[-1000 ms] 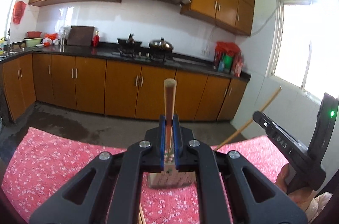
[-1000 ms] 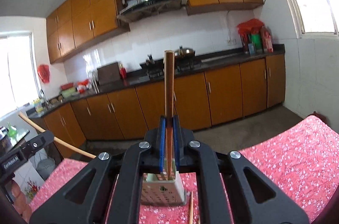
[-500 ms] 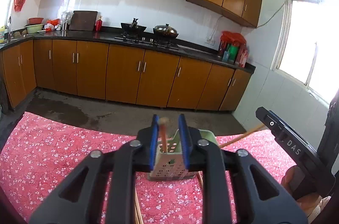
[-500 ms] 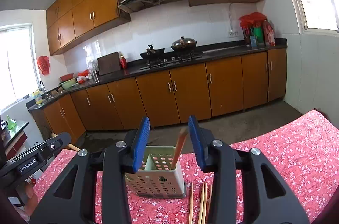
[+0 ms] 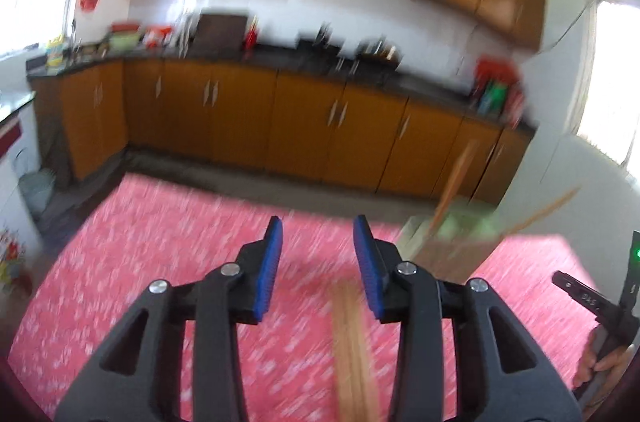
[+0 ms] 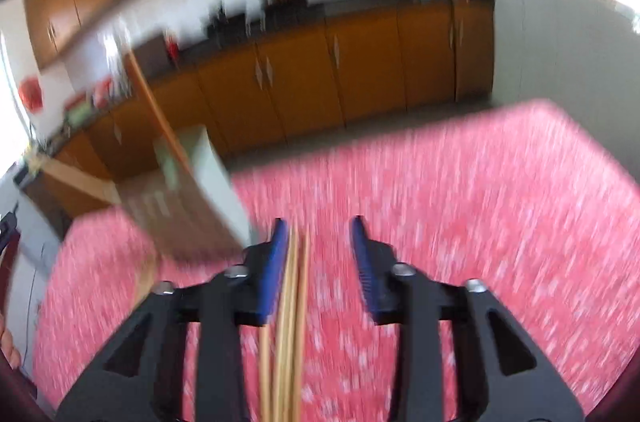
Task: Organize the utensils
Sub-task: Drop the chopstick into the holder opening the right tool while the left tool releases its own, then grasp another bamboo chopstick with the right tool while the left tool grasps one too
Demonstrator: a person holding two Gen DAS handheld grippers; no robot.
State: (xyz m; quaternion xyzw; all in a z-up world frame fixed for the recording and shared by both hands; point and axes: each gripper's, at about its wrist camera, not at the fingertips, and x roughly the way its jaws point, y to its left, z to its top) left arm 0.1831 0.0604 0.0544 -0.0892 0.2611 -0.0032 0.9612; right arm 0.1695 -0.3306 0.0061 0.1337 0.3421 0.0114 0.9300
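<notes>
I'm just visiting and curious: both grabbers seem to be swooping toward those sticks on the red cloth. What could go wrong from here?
1. The loose chopsticks lie bunched, so the right gripper might pinch several, or knock them askew.
2. The holder stands close by; a fast move might tip it.
3. The left gripper nears the same pile; they could collide.

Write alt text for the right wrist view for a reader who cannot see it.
The right gripper has open blue-padded jaws, which have just been closing, above loose wooden chopsticks lying on a red floral tablecloth; whether the pads touch them is unclear. At left, a pale perforated utensil holder holds two chopsticks. The picture is motion-blurred.
</notes>
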